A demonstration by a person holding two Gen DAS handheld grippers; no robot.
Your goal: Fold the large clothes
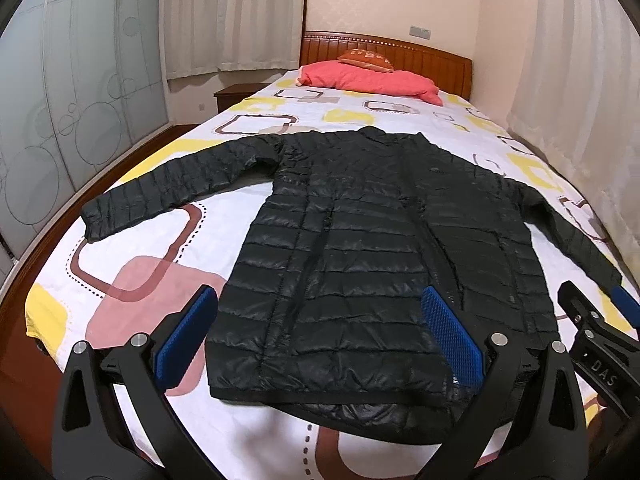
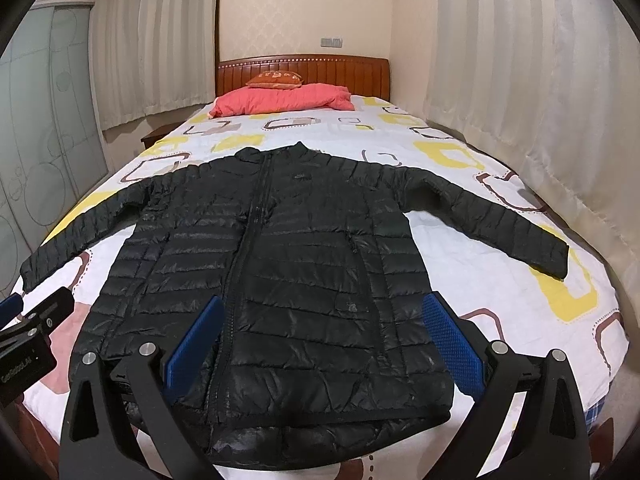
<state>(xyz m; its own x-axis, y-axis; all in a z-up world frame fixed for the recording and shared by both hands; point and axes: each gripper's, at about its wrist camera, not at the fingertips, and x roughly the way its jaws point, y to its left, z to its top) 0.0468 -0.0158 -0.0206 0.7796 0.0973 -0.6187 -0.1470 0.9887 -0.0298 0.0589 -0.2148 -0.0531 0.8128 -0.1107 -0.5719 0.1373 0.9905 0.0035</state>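
No fold has been made: the jacket (image 1: 360,248) is spread flat on the bed (image 1: 132,248), sleeves out, below the pillow (image 1: 368,80). Left gripper (image 1: 320,336) and right gripper (image 2: 320,340) are held wide apart, empty, over its hem.

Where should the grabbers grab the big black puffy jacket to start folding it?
Probably a cuff. The jacket lies flat, front up, with both sleeves spread wide. The right gripper, open, could take the right sleeve cuff from the bed's outer edge and carry it across the chest. The left gripper, also open, could do likewise with the left cuff.
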